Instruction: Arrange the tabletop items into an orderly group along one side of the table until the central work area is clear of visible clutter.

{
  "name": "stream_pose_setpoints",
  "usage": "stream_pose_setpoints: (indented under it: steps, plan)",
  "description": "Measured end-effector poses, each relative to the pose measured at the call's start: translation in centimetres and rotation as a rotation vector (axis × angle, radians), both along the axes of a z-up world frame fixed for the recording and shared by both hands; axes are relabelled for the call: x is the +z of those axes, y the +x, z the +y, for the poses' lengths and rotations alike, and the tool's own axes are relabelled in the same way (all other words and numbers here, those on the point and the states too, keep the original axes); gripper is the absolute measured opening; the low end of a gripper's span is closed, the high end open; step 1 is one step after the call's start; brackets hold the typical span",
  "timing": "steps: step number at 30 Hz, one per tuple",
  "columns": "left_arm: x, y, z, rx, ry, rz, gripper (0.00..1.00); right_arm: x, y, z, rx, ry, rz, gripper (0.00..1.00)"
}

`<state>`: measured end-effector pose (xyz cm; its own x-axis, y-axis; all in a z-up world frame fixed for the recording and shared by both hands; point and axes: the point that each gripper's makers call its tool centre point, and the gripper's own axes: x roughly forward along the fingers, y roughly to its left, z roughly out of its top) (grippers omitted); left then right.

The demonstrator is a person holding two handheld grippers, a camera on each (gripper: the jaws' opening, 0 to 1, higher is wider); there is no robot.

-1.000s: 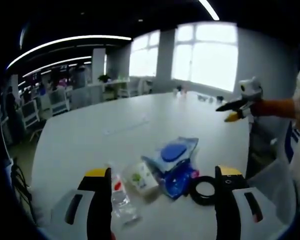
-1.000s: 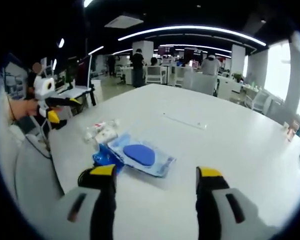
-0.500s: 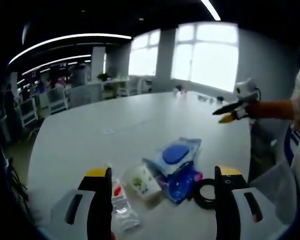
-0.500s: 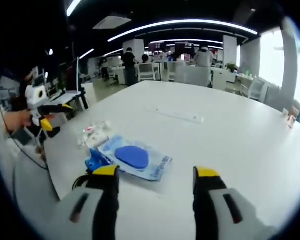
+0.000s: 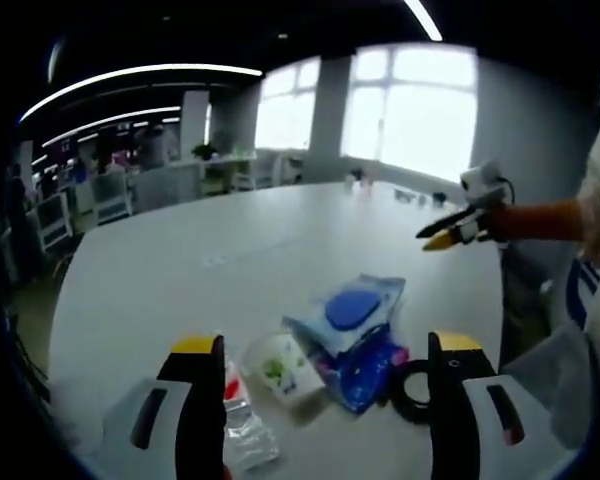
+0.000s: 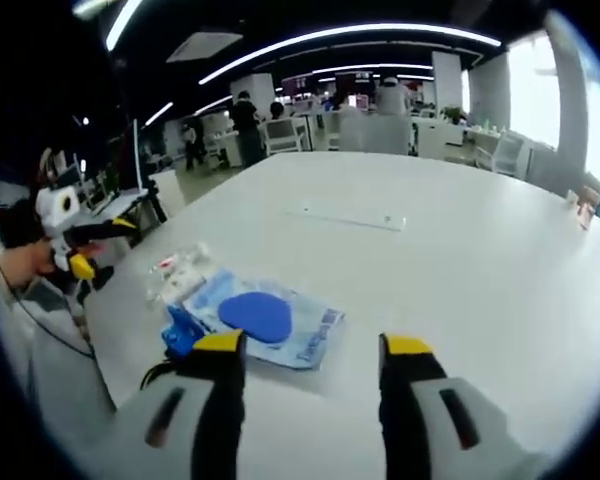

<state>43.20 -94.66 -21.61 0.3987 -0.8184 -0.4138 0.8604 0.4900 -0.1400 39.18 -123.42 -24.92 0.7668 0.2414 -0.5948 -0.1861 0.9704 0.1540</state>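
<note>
The left gripper (image 5: 320, 350) and right gripper (image 6: 305, 345) are hovering with jaws spread, gripping nothing. A blue-pad packet (image 5: 348, 312), a black ring (image 5: 412, 377) and a clear sachet (image 5: 242, 420) are lying clustered on the white table (image 6: 460, 250).

No readable text in either view. The clear bag (image 5: 348, 318) with the blue pad has print along its edge (image 6: 315, 330), too blurred to read. The small white packet (image 5: 283, 366) carries a green mark, and the clear wrapper (image 5: 238, 405) a red one, neither legible. Strip (image 6: 352, 217) on the surface: no visible lettering.
</note>
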Motion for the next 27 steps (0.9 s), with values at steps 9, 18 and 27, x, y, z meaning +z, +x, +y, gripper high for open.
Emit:
stream_pose_setpoints:
  steps: [9, 18, 27]
  plan:
    - [-0.3, 0.6, -0.4, 0.001, -0.007, 0.006, 0.80, -1.9, 0.8, -0.4, -0.054, 0.044, 0.059, 0.42]
    - [-0.6, 1.3, -0.5, 0.006, -0.015, 0.010, 0.79, -3.4, 1.4, 0.2, -0.062, 0.071, 0.102, 0.34]
    - [-0.7, 1.9, -0.4, 0.016, -0.022, 0.011, 0.79, -5.4, 2.0, 1.0, -0.069, 0.114, 0.161, 0.29]
